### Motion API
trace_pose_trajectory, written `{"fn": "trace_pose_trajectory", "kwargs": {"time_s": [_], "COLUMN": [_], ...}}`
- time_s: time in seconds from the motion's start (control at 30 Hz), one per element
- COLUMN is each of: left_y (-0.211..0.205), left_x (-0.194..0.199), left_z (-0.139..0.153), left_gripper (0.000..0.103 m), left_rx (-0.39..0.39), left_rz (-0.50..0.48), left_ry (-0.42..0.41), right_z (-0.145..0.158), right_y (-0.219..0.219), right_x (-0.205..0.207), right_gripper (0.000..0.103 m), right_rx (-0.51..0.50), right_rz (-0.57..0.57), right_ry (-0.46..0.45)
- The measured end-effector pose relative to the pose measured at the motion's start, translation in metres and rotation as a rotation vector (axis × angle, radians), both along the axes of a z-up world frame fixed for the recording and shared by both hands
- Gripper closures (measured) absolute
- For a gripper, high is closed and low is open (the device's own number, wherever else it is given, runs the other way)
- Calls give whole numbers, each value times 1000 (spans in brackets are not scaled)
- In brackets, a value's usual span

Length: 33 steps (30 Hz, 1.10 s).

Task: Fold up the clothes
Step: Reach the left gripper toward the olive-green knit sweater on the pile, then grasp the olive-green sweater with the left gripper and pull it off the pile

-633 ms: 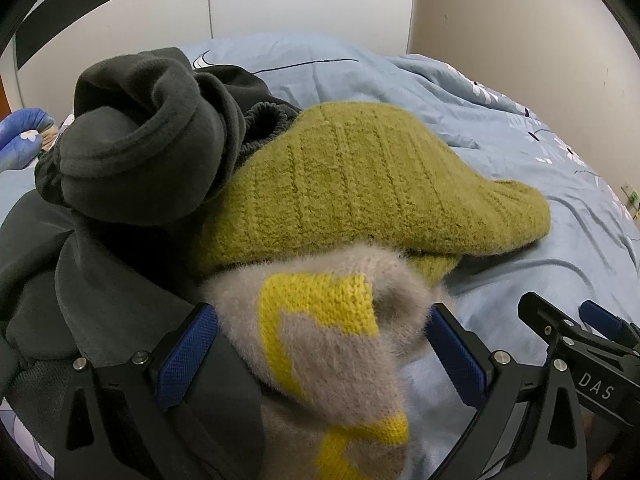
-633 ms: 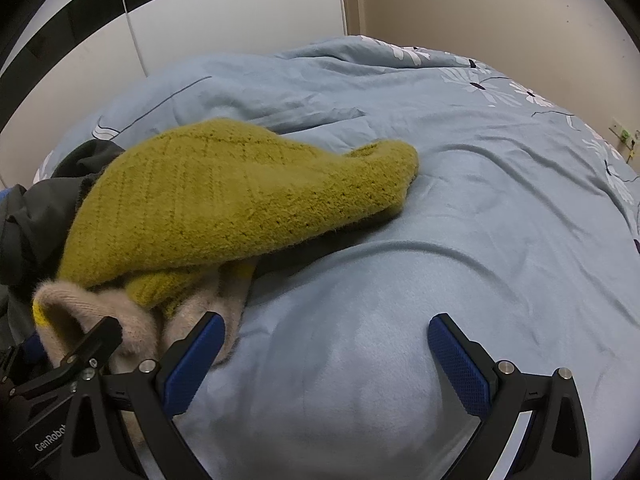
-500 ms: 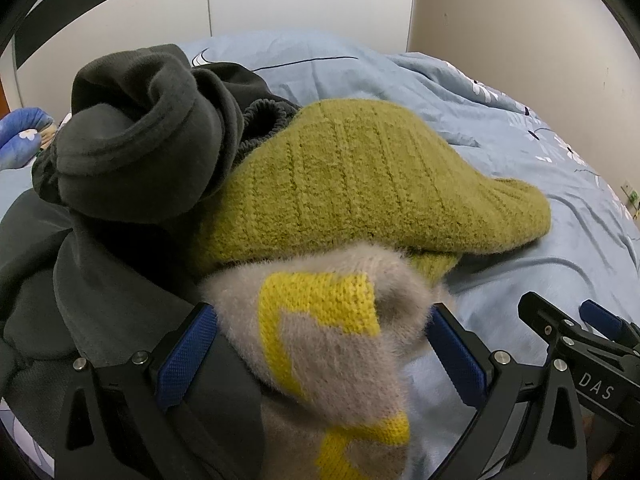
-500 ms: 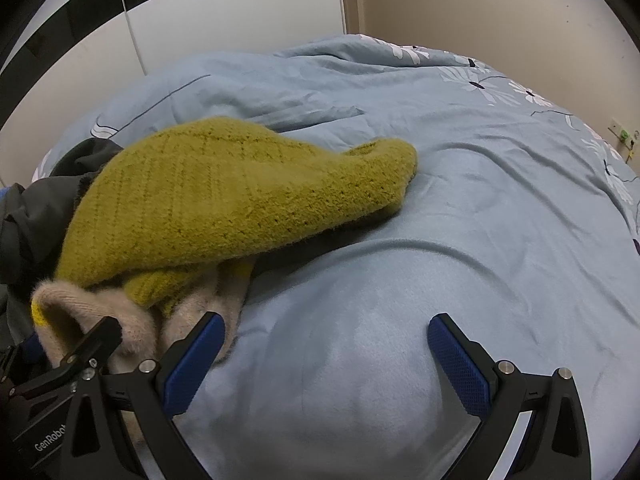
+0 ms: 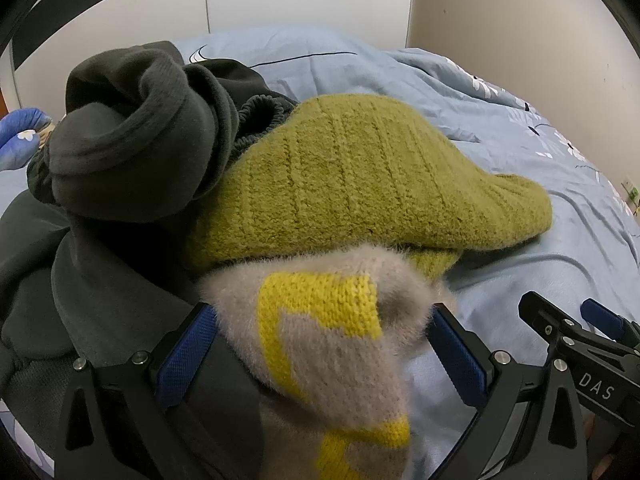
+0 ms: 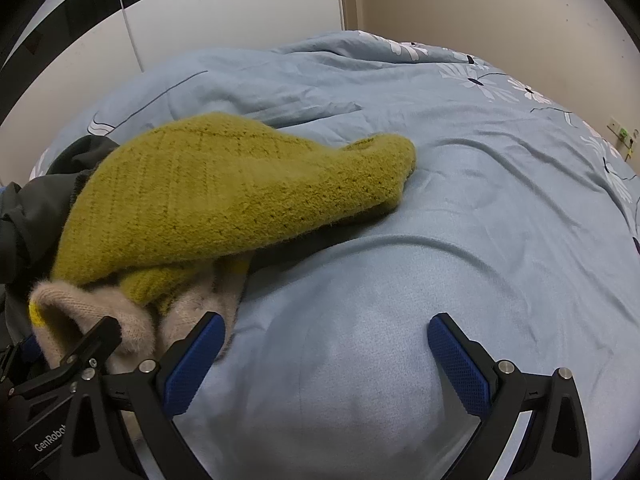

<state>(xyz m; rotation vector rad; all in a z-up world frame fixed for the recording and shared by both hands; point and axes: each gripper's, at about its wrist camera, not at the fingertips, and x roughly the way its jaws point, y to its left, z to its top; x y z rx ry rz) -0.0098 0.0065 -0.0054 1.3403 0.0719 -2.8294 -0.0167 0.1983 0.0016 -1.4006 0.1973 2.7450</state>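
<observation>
A pile of clothes lies on a light blue bed [image 6: 480, 208]. An olive-green knit sweater [image 5: 360, 184] [image 6: 224, 200] lies on top. A beige fuzzy knit with yellow patches [image 5: 320, 344] [image 6: 100, 316] sticks out under it. Dark grey garments [image 5: 132, 152] are bunched to the left. My left gripper [image 5: 320, 356] is open, its jaws wide on either side of the beige knit, which lies between them. My right gripper [image 6: 324, 356] is open and empty over bare bedding, just right of the pile.
White wardrobe doors [image 6: 224, 12] and a beige wall [image 6: 500, 4] stand behind the bed. A blue flowered item [image 5: 20, 136] lies at the far left. The right gripper's body [image 5: 580, 356] shows at the lower right of the left wrist view.
Both views have shifted very slightly; the pile and both grippers keep the same positions and openings.
</observation>
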Motion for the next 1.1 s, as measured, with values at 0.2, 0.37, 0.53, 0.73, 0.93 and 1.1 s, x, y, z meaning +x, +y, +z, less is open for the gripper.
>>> {"fn": "trace_pose_trajectory", "kwargs": {"time_s": [0.2,0.37,0.53,0.73,0.93,1.1], "left_y": [15,46,66,83,97,108], "left_x": [9,-6,-77,-136,-166,-159], "left_z": [30,76,92,64,33,41], "left_gripper": [0,0,0,9,59,92], "left_rx": [-44,-197,-285,-286,-271,-293], "left_rz": [-88,-152,-114,-139,-154,-160], "left_ry": [38,135,102,-67,-237,-208], "right_z": [26,52,52,38,33,33], "right_y": [22,53,86,84,79,88], "right_x": [28,61,75,74,70,70], "right_gripper": [0,0,0,0,0,0], "right_rx": [-78,81,16,13,58,66], "right_rz": [26,-19,-90,-57,-31,-57], "right_ry": [153,314,324,280,243,233]}}
